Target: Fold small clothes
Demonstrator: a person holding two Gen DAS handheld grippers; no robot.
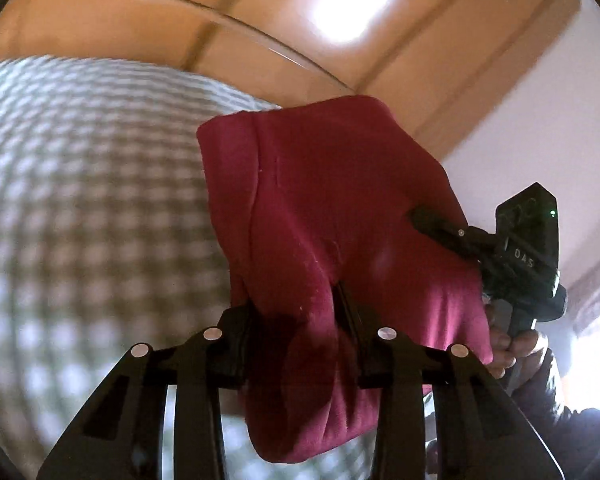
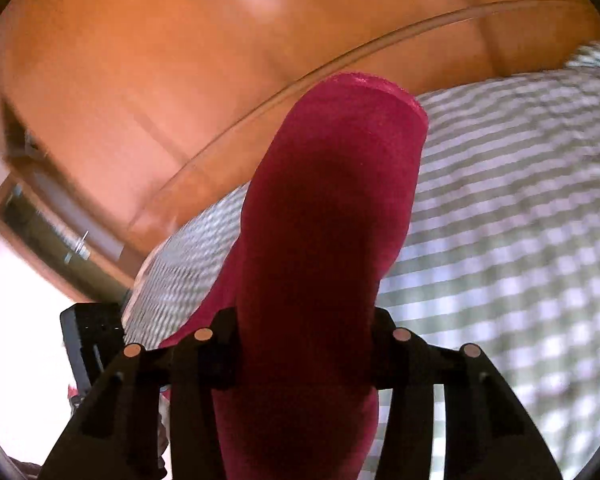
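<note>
A small crimson garment hangs lifted above a grey-and-white checked cloth. My left gripper is shut on a bunched fold of the garment, which drapes over its jaws. In the left wrist view my right gripper shows at the right, its fingers pinching the garment's other edge. In the right wrist view the garment fills the centre and drapes over my right gripper, which is shut on it; the fingertips are hidden by cloth.
The checked cloth covers a surface with a glass edge. Orange-brown wooden panelling stands behind. A white wall is at the right. The left gripper's body shows at lower left in the right wrist view.
</note>
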